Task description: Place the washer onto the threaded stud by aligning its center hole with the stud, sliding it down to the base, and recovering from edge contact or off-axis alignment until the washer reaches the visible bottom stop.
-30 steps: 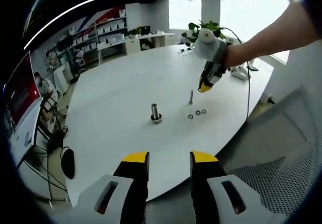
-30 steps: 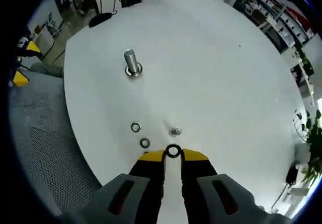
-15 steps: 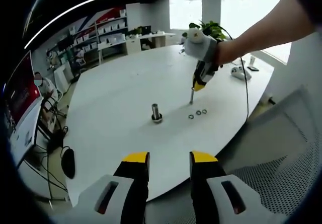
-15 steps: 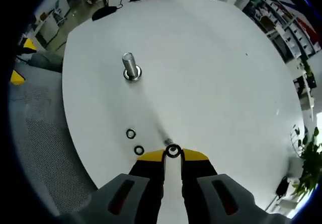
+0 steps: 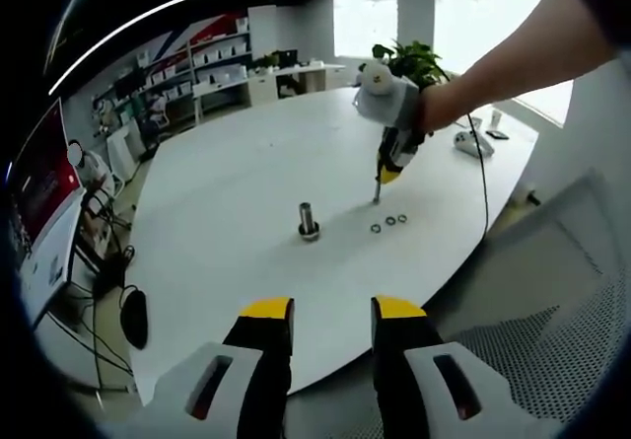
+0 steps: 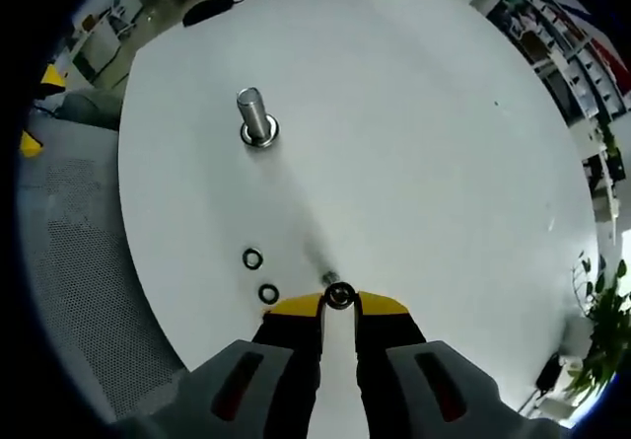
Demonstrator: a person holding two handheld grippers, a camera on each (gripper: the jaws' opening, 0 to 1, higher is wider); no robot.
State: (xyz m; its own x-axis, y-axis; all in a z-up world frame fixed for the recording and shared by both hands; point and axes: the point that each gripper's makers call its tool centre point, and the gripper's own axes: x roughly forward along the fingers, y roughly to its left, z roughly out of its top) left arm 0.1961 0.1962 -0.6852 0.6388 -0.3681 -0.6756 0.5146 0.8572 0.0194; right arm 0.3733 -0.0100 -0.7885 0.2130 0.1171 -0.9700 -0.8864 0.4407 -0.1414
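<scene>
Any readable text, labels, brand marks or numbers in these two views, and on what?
None can be read.
The red screen at the room's edge in the left gripper view carries marks too blurred to make out.
The shelving along the far wall holds boxes with no legible labels.
The right gripper, the washer it holds, the two loose washers and the larger bolt show no markings.

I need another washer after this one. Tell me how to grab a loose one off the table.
Take a loose washer by its outer rim, coming straight down from above. It lies flat on the white table, apart from its neighbour, so a jaw could probably fit on either side.
</scene>
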